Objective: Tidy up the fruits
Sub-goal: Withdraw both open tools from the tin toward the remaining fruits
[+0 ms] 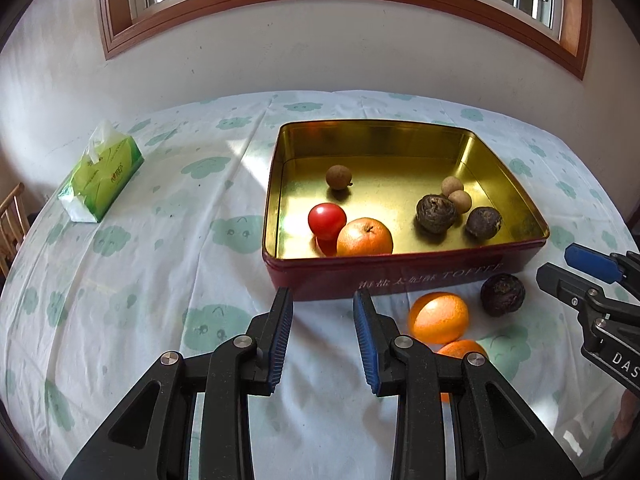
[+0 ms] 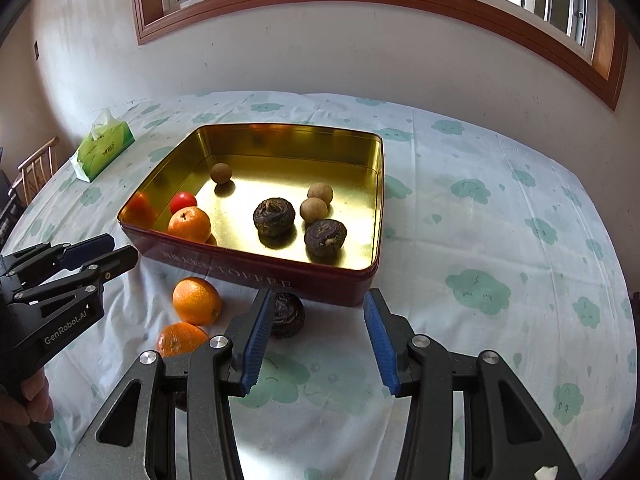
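Observation:
A red tin [image 1: 400,276] with a gold inside holds a tomato [image 1: 327,221], an orange [image 1: 364,237], three small brown longans and two dark knobbly fruits [image 1: 436,208]. On the cloth in front of it lie two oranges [image 2: 197,301] [image 2: 180,338] and a third dark fruit [image 2: 286,314]. My left gripper [image 1: 323,294] hovers before the tin's front wall, open by a narrow gap with nothing between its pads. My right gripper [image 2: 318,294] is open wider and empty, its left finger just beside the loose dark fruit.
A green tissue pack [image 1: 100,174] lies at the table's far left. A wooden chair [image 2: 36,168] stands beyond the left edge. A white wall and a window close off the far side. A person's hand [image 2: 32,400] grips the left tool.

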{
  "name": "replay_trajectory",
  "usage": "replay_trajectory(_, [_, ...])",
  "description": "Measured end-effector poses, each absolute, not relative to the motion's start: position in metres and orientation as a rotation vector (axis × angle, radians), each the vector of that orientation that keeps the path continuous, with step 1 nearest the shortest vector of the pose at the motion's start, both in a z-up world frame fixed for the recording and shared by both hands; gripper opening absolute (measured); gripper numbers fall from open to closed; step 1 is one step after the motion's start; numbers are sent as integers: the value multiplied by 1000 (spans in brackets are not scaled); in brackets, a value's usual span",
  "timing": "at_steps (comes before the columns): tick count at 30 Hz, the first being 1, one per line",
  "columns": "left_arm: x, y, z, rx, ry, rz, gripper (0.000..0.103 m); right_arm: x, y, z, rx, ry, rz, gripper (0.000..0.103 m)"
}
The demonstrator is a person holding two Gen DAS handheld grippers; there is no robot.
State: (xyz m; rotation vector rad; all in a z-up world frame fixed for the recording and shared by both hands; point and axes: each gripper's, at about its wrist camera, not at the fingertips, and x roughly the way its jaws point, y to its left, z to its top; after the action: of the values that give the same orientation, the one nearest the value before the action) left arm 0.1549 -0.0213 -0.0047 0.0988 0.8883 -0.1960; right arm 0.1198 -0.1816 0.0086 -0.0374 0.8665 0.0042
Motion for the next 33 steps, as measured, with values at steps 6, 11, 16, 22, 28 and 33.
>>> replay_trajectory(6, [137,-9,-18,89,912,-177,33,100,-174,-8,-42,901,5,44])
replay_trajectory(11, [120,0,-26,89,923,-173,33,84,-166,-18,-27,919,26,44])
replay_trajectory(16, [104,8,-30,88,924,-171,33,69,-156,-24,-24,927,42,44])
replay_trajectory(22, [89,18,-35,63,922,-168,33,56,-141,-32,-33,943,71,44])
replay_trajectory(28, [80,27,-32,43,907,-163,33,49,-121,-32,-69,939,97,44])
replay_trajectory(33, [77,35,-31,28,901,-154,33,52,-110,-36,-84,946,114,44])
